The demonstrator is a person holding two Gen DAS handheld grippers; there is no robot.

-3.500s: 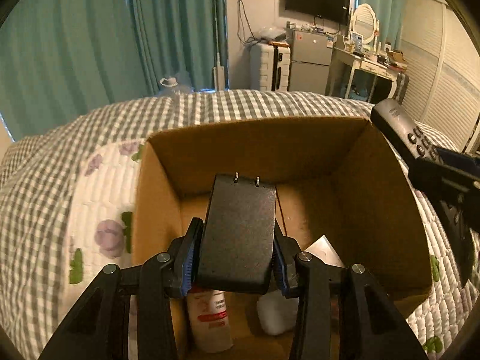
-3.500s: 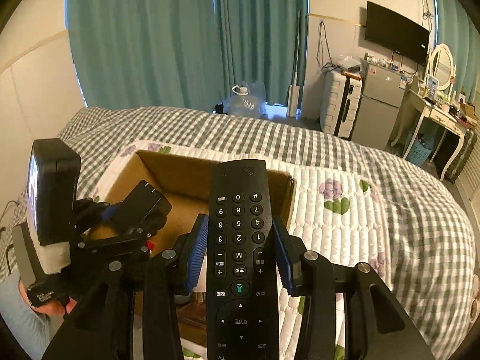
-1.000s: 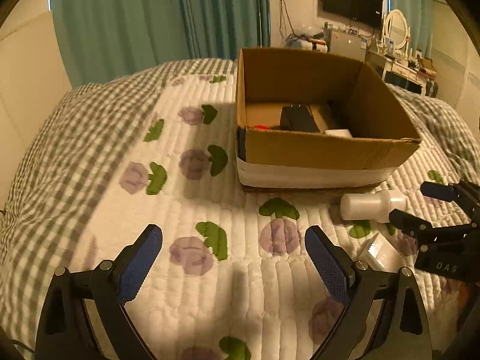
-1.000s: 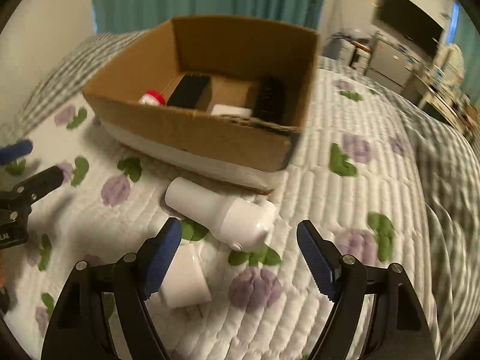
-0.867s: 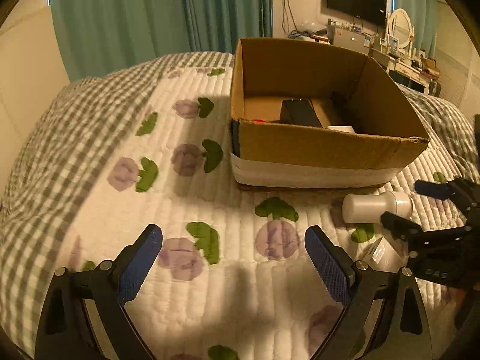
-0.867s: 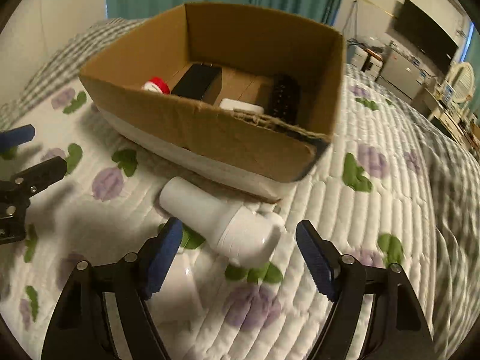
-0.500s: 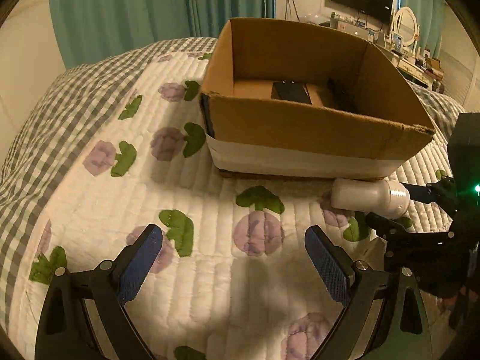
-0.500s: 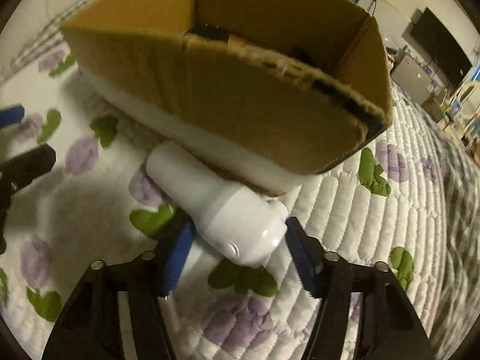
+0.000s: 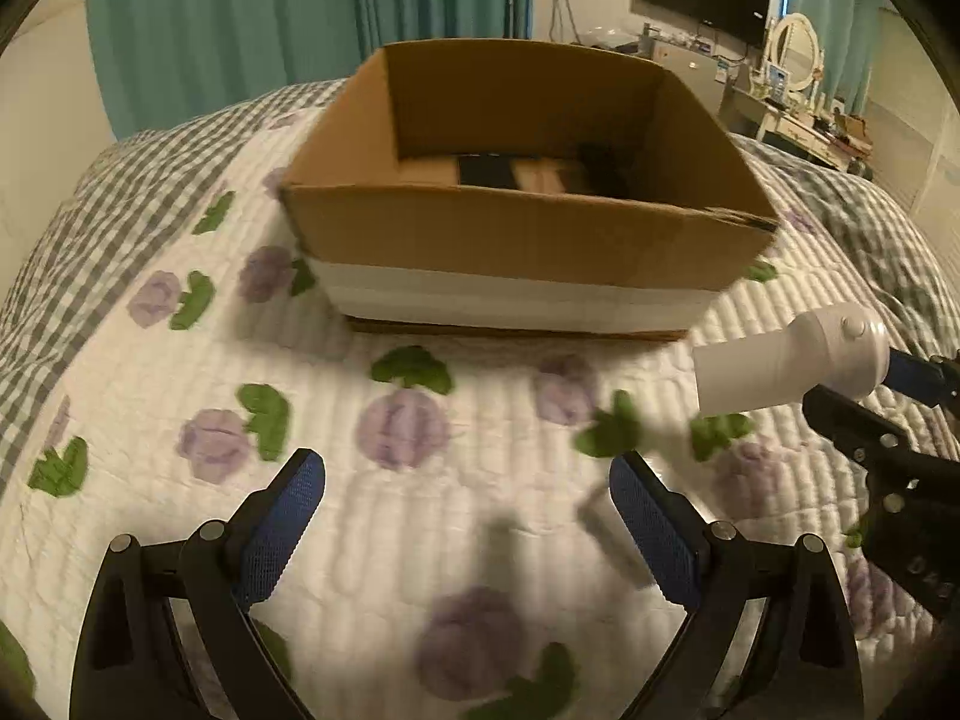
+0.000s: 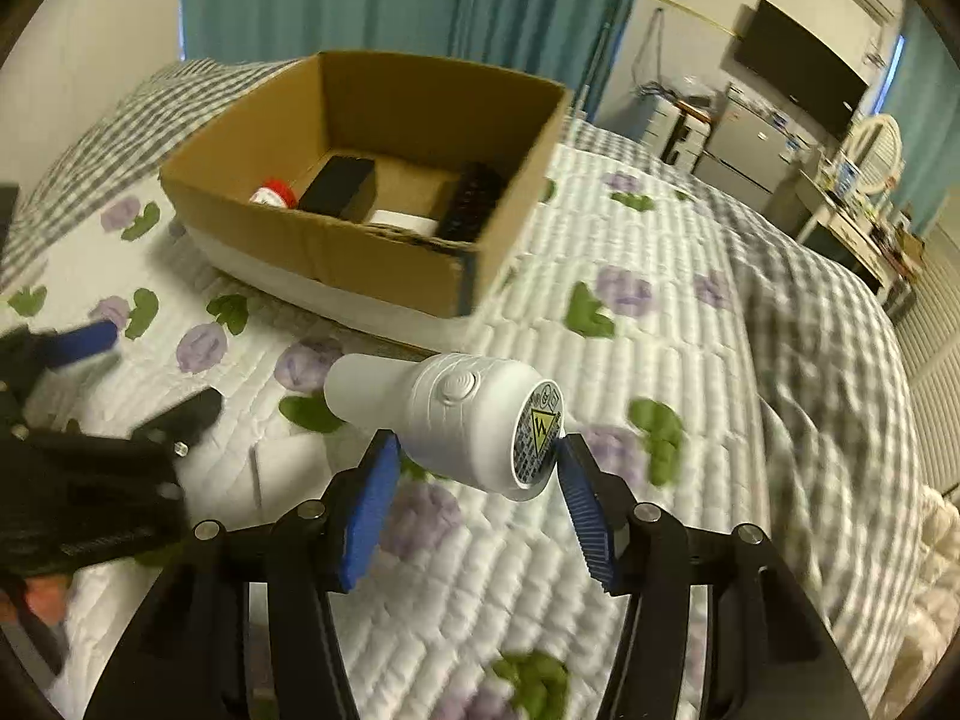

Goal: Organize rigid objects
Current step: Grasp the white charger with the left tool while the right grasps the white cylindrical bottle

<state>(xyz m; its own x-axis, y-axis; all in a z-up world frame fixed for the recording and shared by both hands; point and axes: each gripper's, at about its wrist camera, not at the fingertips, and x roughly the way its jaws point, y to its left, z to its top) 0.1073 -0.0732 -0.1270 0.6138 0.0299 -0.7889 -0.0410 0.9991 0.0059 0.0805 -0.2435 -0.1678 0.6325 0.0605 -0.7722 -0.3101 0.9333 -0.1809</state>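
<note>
My right gripper [image 10: 474, 489] is shut on a white cylindrical device [image 10: 444, 408] and holds it above the quilt; it also shows in the left wrist view [image 9: 792, 363]. A cardboard box [image 10: 312, 234] stands on the bed and holds a black adapter [image 10: 339, 186], a black remote [image 10: 471, 201], a red-capped bottle [image 10: 276, 192] and a white item [image 10: 399, 219]. My left gripper [image 9: 468, 531] is open and empty, low over the quilt in front of the box [image 9: 510, 240]. A small white object [image 10: 288, 471] lies on the quilt below the device.
The bed carries a white floral quilt [image 9: 390, 426] over a grey checked cover [image 10: 828, 348]. Teal curtains, a fridge, a dresser with a mirror and a wall TV stand behind the bed.
My right gripper closed on the white device and lifted it off the quilt. My left gripper moved closer to the box and stayed open.
</note>
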